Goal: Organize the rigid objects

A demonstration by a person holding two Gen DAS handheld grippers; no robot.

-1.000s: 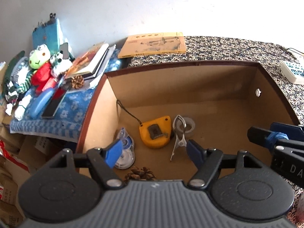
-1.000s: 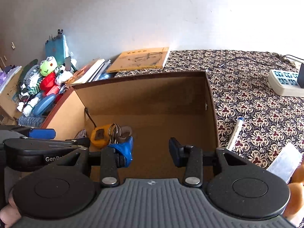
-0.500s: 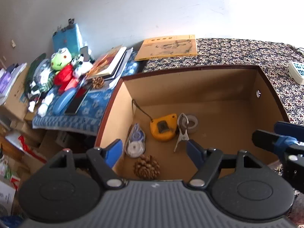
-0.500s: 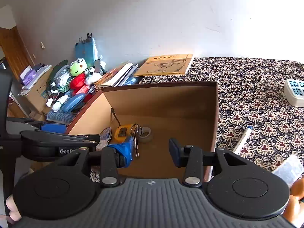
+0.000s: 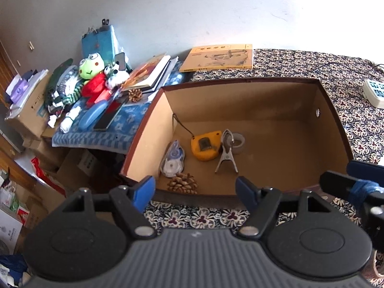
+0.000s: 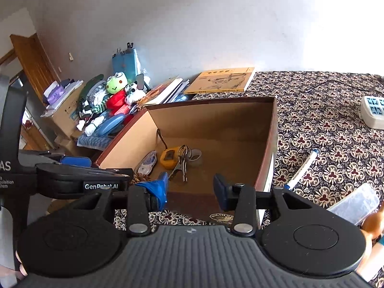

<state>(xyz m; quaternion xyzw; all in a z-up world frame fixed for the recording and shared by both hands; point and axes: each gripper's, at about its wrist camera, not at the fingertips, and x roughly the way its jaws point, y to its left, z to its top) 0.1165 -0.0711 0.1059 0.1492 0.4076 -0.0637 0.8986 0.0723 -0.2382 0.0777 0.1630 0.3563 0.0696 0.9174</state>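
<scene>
An open cardboard box (image 5: 268,100) (image 6: 216,117) stands on the patterned cloth. Inside lie a yellow tape measure (image 5: 206,145) (image 6: 169,156), a metal clamp (image 5: 226,154) (image 6: 181,164), a tape roll (image 5: 238,140), a correction-tape dispenser (image 5: 172,162) (image 6: 146,163) and a pine cone (image 5: 183,184). My left gripper (image 5: 195,189) is open and empty, above the box's near edge. My right gripper (image 6: 189,188) is open and empty, also near the front edge. A blue-capped pen (image 6: 301,169) and a clear plastic case (image 6: 355,202) lie right of the box.
A yellow book (image 5: 218,57) lies behind the box. Stacked books, a second pine cone (image 5: 135,94) and plush toys (image 5: 92,76) sit on a blue cloth at the left. A white power strip (image 6: 373,111) lies at the far right. Cardboard boxes crowd the floor on the left.
Both grippers have pulled back and up from the box, so more of the room and the cloth in front of the box shows. Both stayed open and empty.
</scene>
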